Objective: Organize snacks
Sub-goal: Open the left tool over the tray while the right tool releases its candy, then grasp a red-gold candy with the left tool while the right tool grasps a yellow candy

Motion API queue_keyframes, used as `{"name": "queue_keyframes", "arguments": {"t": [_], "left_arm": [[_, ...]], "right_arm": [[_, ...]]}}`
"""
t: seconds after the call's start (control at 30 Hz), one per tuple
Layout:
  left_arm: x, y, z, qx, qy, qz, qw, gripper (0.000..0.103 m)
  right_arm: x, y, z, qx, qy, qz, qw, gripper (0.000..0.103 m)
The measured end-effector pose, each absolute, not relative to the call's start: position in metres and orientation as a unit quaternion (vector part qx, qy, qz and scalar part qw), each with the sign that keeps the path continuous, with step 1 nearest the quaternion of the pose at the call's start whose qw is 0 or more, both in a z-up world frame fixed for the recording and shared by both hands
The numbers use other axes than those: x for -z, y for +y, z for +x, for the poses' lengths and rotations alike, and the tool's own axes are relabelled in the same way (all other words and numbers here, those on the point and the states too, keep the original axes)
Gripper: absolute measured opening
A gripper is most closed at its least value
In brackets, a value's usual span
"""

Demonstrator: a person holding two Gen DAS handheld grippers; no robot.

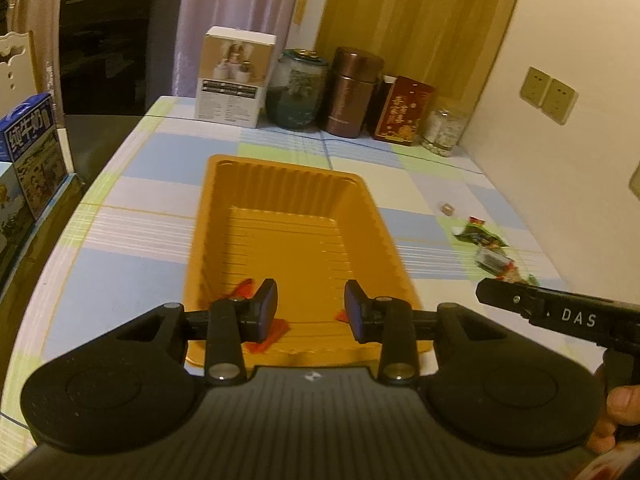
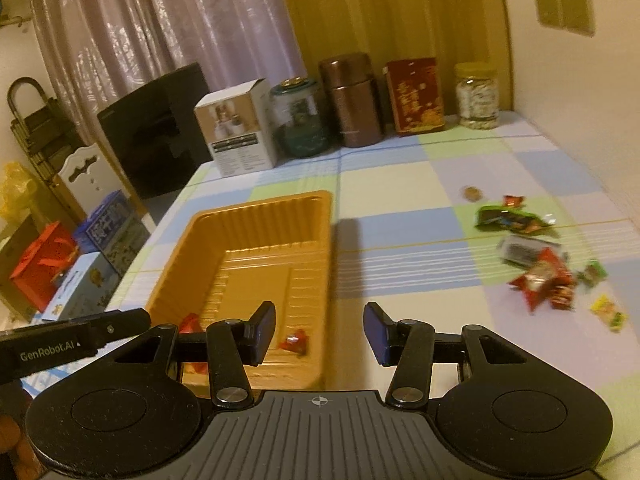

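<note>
My black jaws hang over an orange ribbed tray (image 1: 280, 216), red wrappers (image 2: 294, 340) inside, on a blue-green-white checked surface (image 1: 132, 216).

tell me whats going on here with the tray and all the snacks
A person holds a black two-finger gripper in each hand and is sorting wrapped snacks into an orange ribbed plastic tray on the checked tablecloth. Both the left gripper and the right gripper are open and hold nothing. A few red-wrapped candies already lie at the tray's near end. A loose pile of wrapped snacks waits on the cloth to the tray's right.
</note>
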State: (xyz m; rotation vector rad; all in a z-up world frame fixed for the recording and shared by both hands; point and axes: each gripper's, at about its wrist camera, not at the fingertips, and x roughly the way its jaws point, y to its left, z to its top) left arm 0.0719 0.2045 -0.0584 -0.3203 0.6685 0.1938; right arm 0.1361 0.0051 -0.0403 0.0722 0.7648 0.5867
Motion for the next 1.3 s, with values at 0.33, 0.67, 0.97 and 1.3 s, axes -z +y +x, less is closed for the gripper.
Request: {"name": "queue_keyframes", "arguments": {"t": [0.33, 0.67, 0.97, 1.3], "left_arm": [[0.048, 0.158, 0.075, -0.055, 0.324, -0.154, 0.932, 0.037], [0.049, 0.106, 0.092, -0.008, 0.334, -0.138, 0.932, 0.039], [0.048, 0.068, 0.112, 0.030, 0.341, -0.113, 0.933, 0.043], [0.053, 0.034, 0.142, 0.061, 0.349, -0.082, 0.931, 0.045]], "right_arm": [[0.030, -0.059, 0.118, -0.227, 0.360, 0.046, 0.904, 0.049], [0.023, -0.123, 0.111, -0.178, 0.351, 0.058, 0.917, 0.049], [0.023, -0.168, 0.116, -0.140, 0.346, 0.066, 0.925, 0.049], [0.030, -0.203, 0.132, -0.116, 0.344, 0.060, 0.930, 0.049]]}}
